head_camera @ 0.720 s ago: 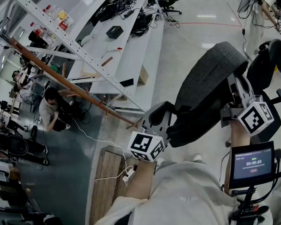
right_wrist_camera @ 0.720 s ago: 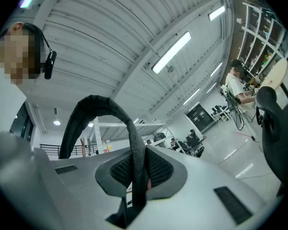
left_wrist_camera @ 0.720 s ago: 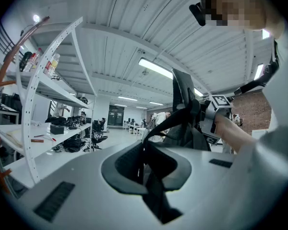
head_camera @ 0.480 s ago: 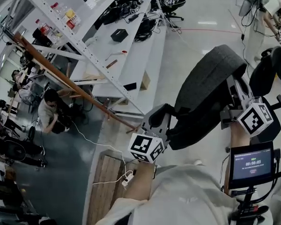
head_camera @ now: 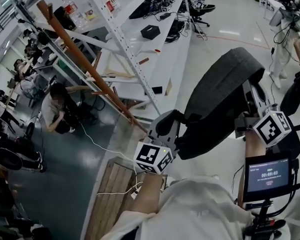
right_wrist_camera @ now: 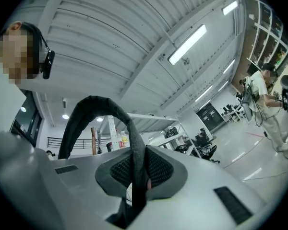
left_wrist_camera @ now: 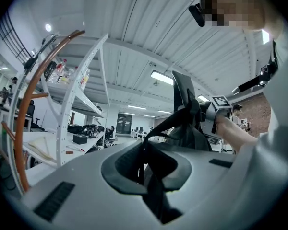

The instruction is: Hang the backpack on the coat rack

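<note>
In the head view the dark grey backpack (head_camera: 220, 99) hangs in the air between my two grippers. My left gripper (head_camera: 166, 125) is shut on a black shoulder strap (left_wrist_camera: 151, 186) at the bag's lower left. In the left gripper view the backpack (left_wrist_camera: 187, 114) rises beyond the jaws. My right gripper (head_camera: 251, 96) is shut on the grey top handle loop (right_wrist_camera: 134, 147) at the bag's right side. The coat rack (head_camera: 85, 64), a brown wooden pole with pegs, slants at upper left, apart from the bag. The coat rack (left_wrist_camera: 26, 109) also shows at the left edge of the left gripper view.
White metal shelving (head_camera: 125, 39) with bottles stands behind the rack, beside long white desks (head_camera: 162, 49). A person (head_camera: 57, 111) crouches on the floor at left. A wooden pallet (head_camera: 110, 194) with a cable lies below. A timer screen (head_camera: 268, 175) sits under my right arm.
In the head view the rack and shelving have slid to the right and come nearer. Both grippers keep their hold on the backpack, which stays in about the same place.
</note>
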### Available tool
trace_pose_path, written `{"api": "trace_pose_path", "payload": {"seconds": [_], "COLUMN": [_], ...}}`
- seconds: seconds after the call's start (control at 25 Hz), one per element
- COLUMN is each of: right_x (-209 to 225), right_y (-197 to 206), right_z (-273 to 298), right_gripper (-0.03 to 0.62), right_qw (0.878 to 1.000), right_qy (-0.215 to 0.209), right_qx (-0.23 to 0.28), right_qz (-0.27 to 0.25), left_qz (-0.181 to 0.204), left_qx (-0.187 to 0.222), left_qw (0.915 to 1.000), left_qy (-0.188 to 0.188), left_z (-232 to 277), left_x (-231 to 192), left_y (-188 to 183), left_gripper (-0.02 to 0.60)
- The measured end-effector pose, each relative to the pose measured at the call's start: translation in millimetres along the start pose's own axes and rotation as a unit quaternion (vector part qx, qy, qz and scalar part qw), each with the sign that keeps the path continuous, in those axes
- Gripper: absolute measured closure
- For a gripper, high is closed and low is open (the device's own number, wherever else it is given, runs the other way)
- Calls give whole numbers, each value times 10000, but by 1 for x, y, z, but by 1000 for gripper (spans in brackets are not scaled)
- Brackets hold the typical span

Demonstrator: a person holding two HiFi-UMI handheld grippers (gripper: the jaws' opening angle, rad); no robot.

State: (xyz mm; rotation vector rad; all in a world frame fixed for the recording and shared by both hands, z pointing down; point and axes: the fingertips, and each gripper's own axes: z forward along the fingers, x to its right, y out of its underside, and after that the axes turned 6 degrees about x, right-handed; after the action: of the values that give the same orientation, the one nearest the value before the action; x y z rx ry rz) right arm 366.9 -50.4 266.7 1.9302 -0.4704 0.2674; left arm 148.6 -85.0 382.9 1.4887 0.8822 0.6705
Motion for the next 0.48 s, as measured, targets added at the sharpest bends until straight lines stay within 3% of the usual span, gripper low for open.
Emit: {"api": "trace_pose_path", "payload": {"seconds": [0.2, 0.48], "right_x": [-55, -131], "right_y": [48, 84], "right_z": [36, 74], "right_gripper": [548, 548], "right_qw": [9996, 9983], "right_qy": [-174, -475], "right_qx": [-105, -261], "right_qz": [177, 191], "left_qz": [23, 6], "left_qx": [187, 336], "left_qw": [9996, 9975], "left_qy": [-202, -621], "left_z": [-45, -105], "left_x": [-63, -120], "left_y": [-13, -34], "left_gripper": [552, 552]}}
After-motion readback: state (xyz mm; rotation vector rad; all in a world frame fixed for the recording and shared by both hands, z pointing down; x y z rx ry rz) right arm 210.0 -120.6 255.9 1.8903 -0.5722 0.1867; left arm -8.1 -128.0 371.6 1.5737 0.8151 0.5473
